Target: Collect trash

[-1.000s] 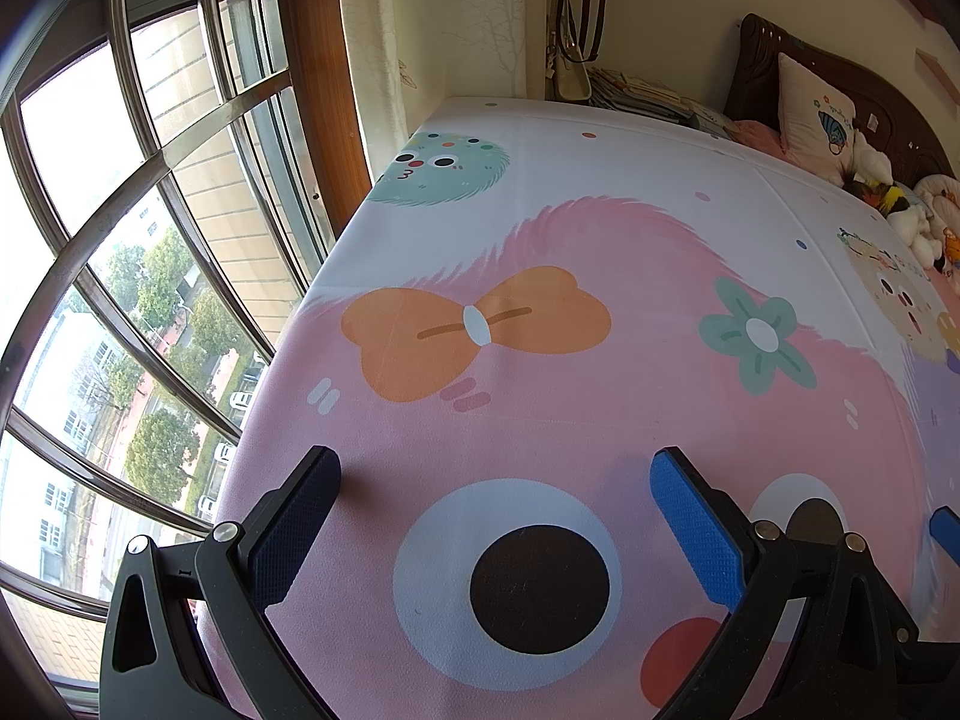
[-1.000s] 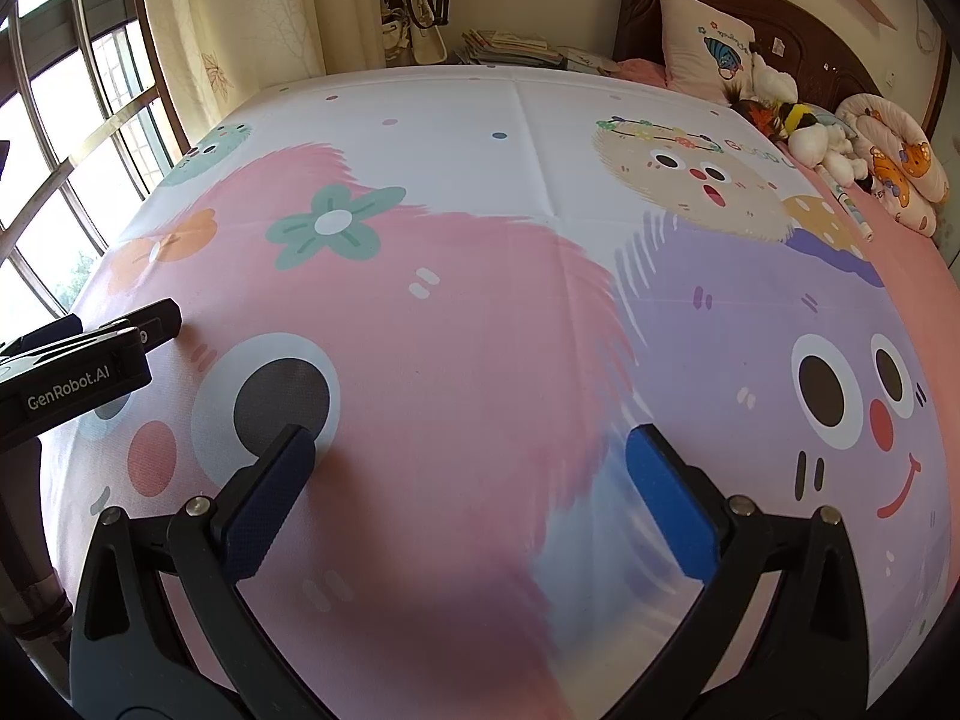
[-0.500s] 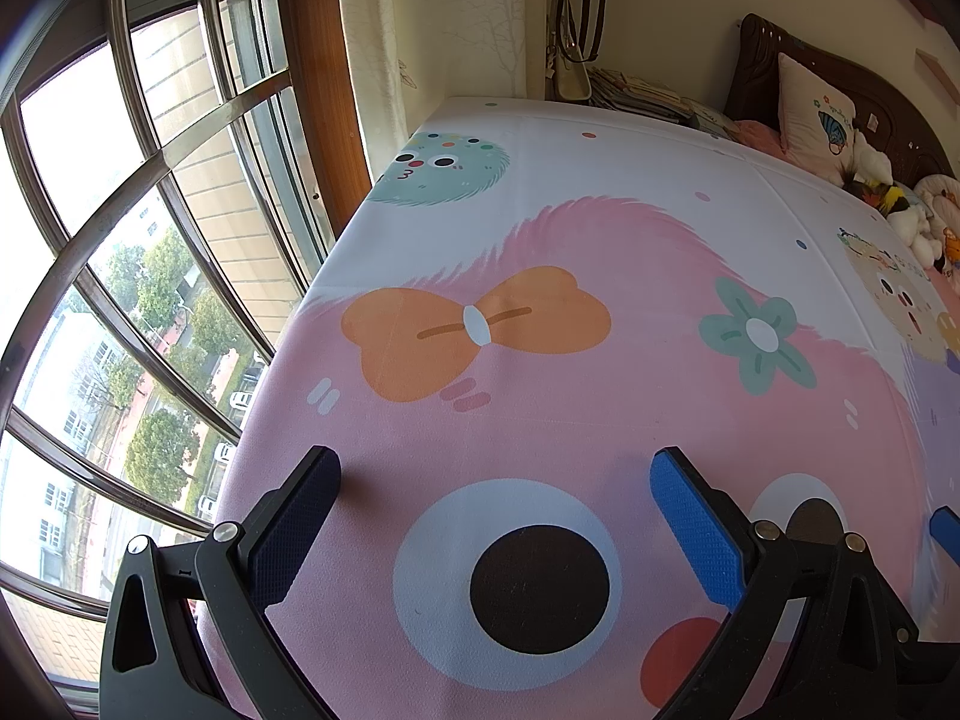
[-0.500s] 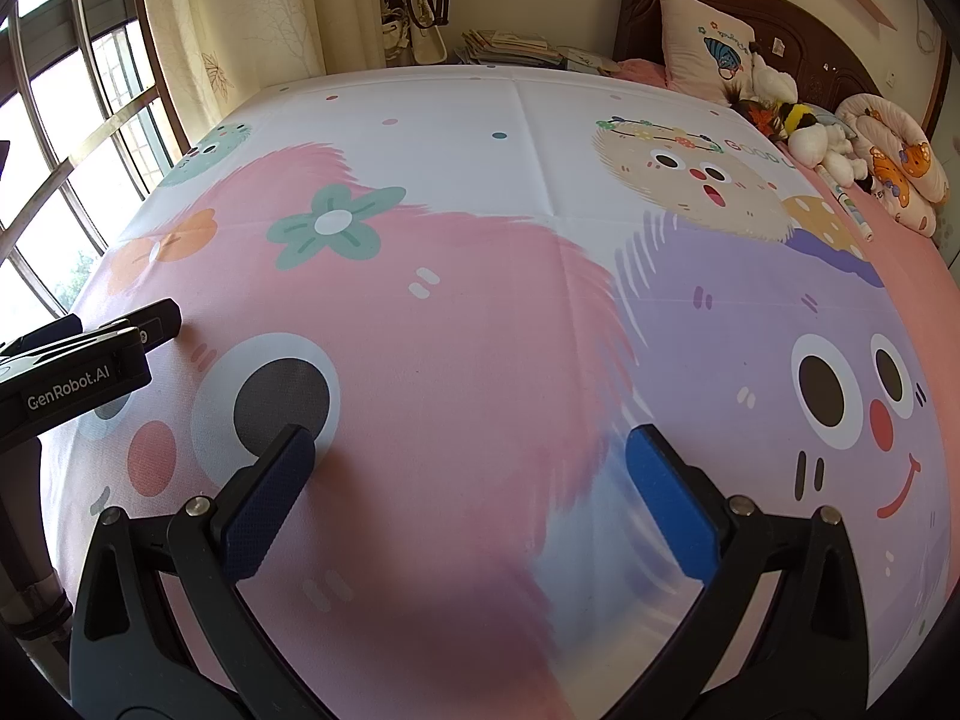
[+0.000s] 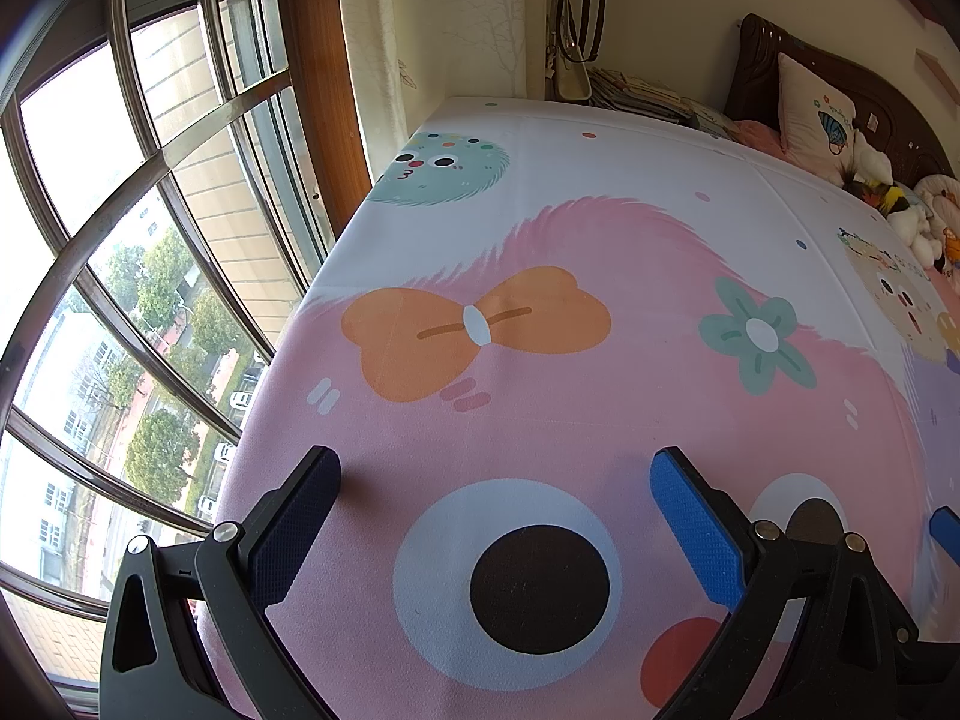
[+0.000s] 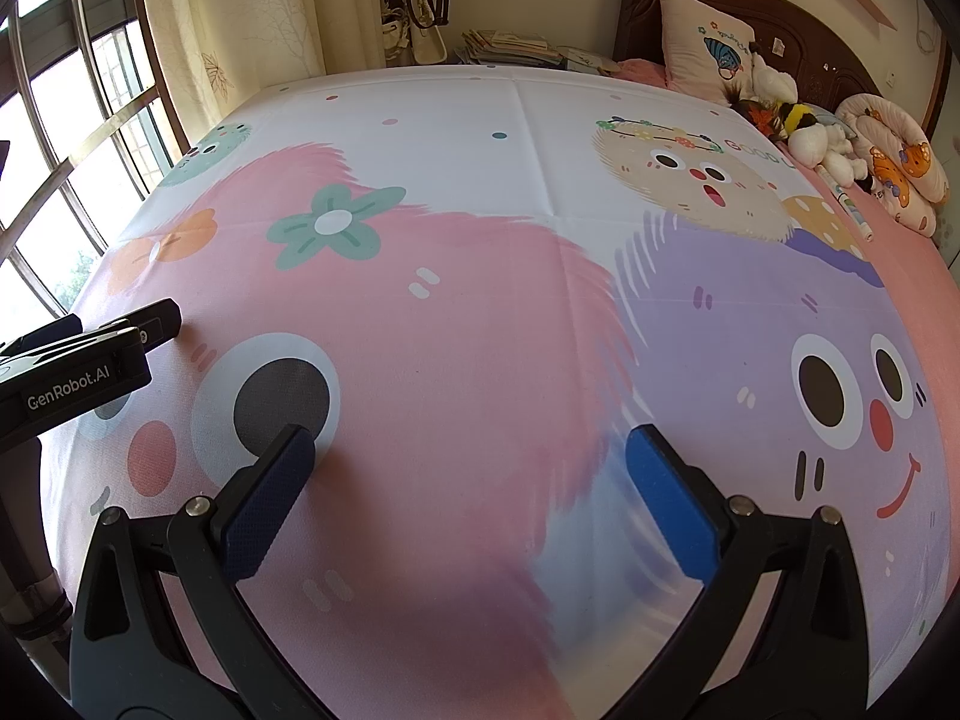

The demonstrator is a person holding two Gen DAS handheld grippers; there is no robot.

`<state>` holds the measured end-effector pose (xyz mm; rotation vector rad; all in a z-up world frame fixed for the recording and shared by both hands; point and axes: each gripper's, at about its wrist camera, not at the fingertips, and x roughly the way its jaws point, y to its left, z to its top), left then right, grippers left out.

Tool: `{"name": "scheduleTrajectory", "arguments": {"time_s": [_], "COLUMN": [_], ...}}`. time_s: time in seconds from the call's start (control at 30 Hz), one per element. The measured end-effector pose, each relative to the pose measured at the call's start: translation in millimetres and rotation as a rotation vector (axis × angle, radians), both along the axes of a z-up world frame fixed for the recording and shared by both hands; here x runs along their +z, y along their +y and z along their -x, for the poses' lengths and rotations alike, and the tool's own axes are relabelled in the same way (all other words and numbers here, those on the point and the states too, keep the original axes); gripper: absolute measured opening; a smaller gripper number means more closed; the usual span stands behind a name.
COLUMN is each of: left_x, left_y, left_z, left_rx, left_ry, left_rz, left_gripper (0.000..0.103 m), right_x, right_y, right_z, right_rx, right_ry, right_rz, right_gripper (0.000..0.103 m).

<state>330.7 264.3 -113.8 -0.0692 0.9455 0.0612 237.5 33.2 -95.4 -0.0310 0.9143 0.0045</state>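
Observation:
My left gripper (image 5: 495, 468) is open and empty over the near end of a bed with a pink cartoon sheet (image 5: 600, 240). My right gripper (image 6: 471, 447) is open and empty over the same sheet (image 6: 480, 312), further right. The left gripper also shows in the right wrist view (image 6: 102, 348) at the left edge. I see no trash on the sheet in either view.
A large barred window (image 5: 150, 240) runs along the left of the bed. A pillow (image 6: 702, 54), stuffed toys (image 6: 804, 132) and a marker (image 6: 849, 210) lie by the wooden headboard (image 6: 780, 18). Books (image 6: 510, 48) and a hanging bag (image 6: 420, 18) are at the far side.

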Motion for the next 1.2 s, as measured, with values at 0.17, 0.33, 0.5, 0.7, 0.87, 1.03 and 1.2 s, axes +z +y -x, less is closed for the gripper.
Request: {"name": "scheduleTrajectory", "arguments": {"time_s": [0.17, 0.33, 0.5, 0.7, 0.87, 1.03, 1.2], "left_x": [-0.3, -0.3, -0.2, -0.2, 0.1, -0.6, 0.0], "left_y": [0.1, 0.1, 0.1, 0.2, 0.0, 0.3, 0.0], "left_z": [-0.3, -0.4, -0.4, -0.6, -0.2, -0.9, 0.0], "left_rx": [0.0, 0.0, 0.0, 0.0, 0.0, 0.0, 0.0], "left_ry": [0.0, 0.0, 0.0, 0.0, 0.001, 0.001, 0.0], "left_rz": [0.0, 0.0, 0.0, 0.0, 0.0, 0.0, 0.0], "left_gripper": [0.102, 0.102, 0.102, 0.102, 0.102, 0.102, 0.102], "right_x": [0.7, -0.1, 0.2, 1.0, 1.3, 3.4, 1.5], "right_y": [0.4, 0.3, 0.3, 0.2, 0.4, 0.7, 0.4], "right_z": [-0.5, -0.1, -0.4, -1.0, -1.3, -2.6, -1.4], "right_rx": [0.0, 0.0, 0.0, 0.0, 0.0, 0.0, 0.0], "right_ry": [0.0, 0.0, 0.0, 0.0, 0.0, 0.0, 0.0], "right_rz": [0.0, 0.0, 0.0, 0.0, 0.0, 0.0, 0.0], "right_gripper": [0.103, 0.103, 0.103, 0.103, 0.103, 0.103, 0.103]}}
